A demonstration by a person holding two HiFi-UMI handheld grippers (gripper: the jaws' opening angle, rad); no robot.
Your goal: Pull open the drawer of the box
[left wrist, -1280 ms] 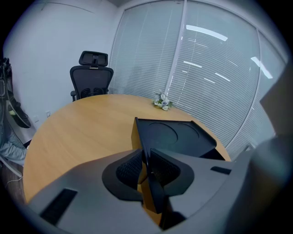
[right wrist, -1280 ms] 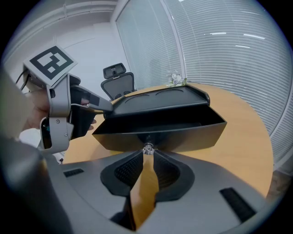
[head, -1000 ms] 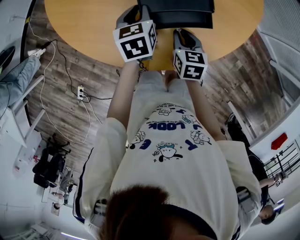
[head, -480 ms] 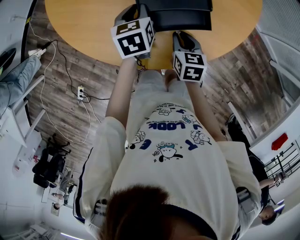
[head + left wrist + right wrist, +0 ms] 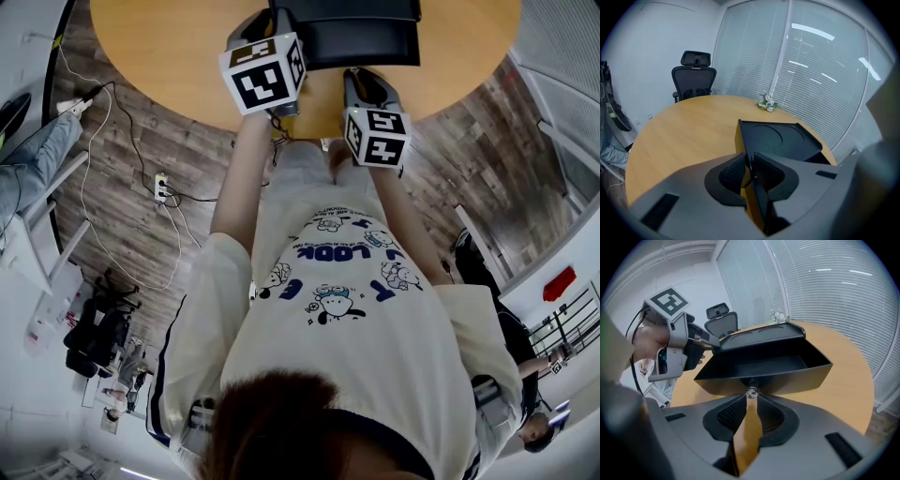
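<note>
A black box (image 5: 375,9) stands on the round wooden table (image 5: 159,47), with its drawer (image 5: 764,366) pulled out toward me and empty inside. My right gripper (image 5: 751,394) is shut on the small knob (image 5: 751,392) at the middle of the drawer front. In the head view the right gripper (image 5: 361,75) reaches the drawer front from below. My left gripper (image 5: 749,163) is shut on the near left corner edge of the box (image 5: 778,138). In the right gripper view the left gripper (image 5: 701,344) shows at the box's left corner.
A black office chair (image 5: 693,77) stands behind the table, and a small bunch of flowers (image 5: 766,103) lies near its far edge. Window blinds fill the background. Cables and a power strip (image 5: 161,185) lie on the wooden floor to the left of the person.
Both marker cubes sit slightly higher in the head view. Both grips look the same as before.
</note>
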